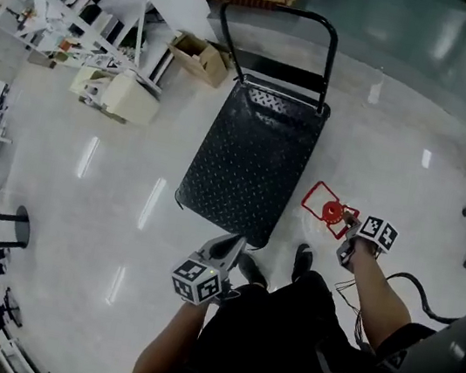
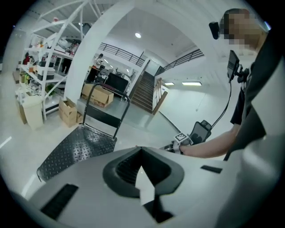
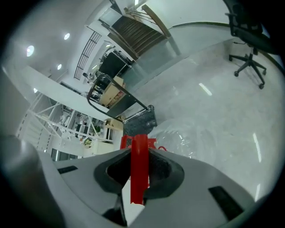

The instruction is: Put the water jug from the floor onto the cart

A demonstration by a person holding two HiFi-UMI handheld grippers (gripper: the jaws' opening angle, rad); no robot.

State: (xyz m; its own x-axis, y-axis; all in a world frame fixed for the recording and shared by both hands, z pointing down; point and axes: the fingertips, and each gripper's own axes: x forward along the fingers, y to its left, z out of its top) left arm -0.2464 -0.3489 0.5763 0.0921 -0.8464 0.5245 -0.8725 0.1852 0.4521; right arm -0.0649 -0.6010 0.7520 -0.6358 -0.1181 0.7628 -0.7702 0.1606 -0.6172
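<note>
Pale glossy floor point(image 1: 87, 157) carries a black diamond-plate cart point(image 1: 250, 162). Just off its near right corner the clear water jug point(image 3: 191, 136) hangs, seemingly clear of the floor, by its red handle point(image 1: 328, 210), which the right gripper's point(image 1: 349, 223) fingers clamp. The left gripper point(image 1: 230, 245), by the cart's near edge, is empty, its fingers closed together.

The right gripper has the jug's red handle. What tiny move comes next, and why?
Probably swing the water jug leftward over the black cart. The right gripper is shut on its red handle, and the jug is beside the cart, not on it yet.
</note>
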